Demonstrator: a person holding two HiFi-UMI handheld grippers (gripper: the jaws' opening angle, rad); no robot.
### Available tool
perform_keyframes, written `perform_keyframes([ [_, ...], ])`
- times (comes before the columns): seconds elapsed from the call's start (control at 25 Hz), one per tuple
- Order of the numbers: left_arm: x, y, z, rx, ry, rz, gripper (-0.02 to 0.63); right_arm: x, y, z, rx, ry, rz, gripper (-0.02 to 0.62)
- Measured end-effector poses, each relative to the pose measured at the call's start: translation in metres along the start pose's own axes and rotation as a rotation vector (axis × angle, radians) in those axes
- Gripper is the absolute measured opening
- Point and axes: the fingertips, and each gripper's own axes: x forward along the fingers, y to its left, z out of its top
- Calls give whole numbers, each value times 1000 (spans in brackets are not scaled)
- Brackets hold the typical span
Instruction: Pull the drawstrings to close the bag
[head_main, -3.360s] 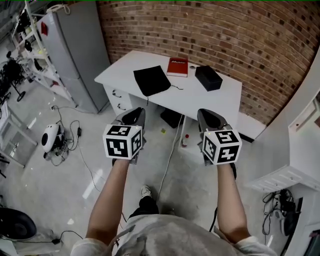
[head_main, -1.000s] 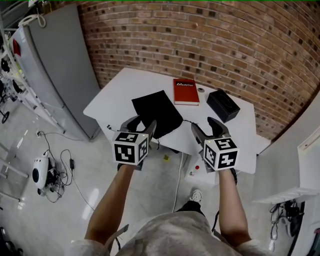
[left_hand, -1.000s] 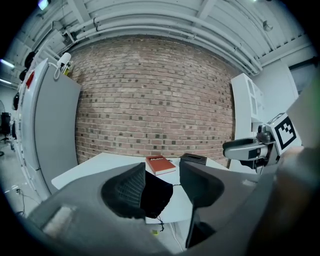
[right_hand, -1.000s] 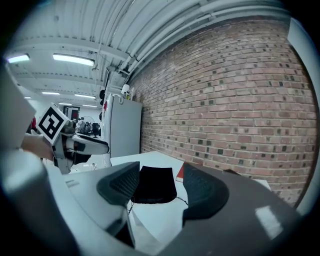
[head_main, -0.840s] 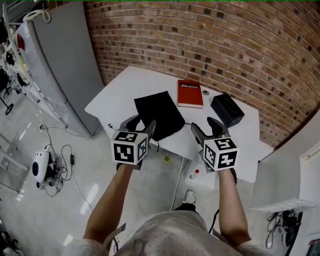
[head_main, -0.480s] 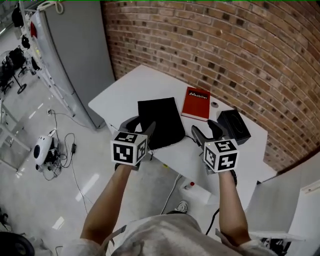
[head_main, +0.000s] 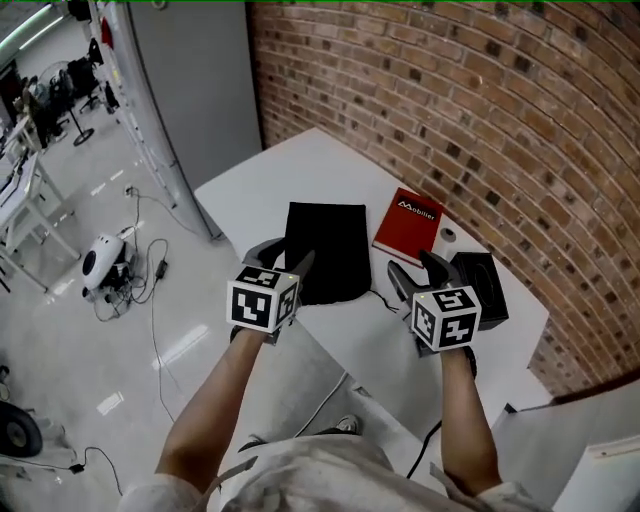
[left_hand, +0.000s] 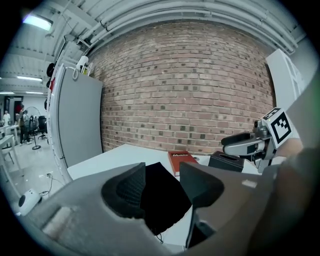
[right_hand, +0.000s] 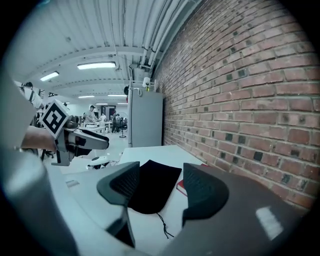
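A flat black drawstring bag lies on the white table, its mouth toward the near edge. A thin drawstring trails from the bag's near right corner. My left gripper hovers open over the bag's near left corner, holding nothing. Right of the bag, my right gripper is open and empty above the table. In the left gripper view the bag shows between the jaws of the left gripper. In the right gripper view the right gripper frames the bag and drawstring.
A red book lies right of the bag, with a black box further right by the brick wall. A grey cabinet stands left of the table. Cables and a white device lie on the floor.
The person has walked up to the table, so the bag is now just under and ahead of both grippers. Both grippers stay open and empty.
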Motion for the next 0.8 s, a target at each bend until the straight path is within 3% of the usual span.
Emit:
perform_keyframes([
  [0.32, 3, 7, -27, -28, 48, 35, 218, 25, 0, -27, -21, 68, 105, 272],
  [0.8, 2, 15, -106, -113, 122, 88, 218, 57, 17, -91, -98, 209, 242, 267],
])
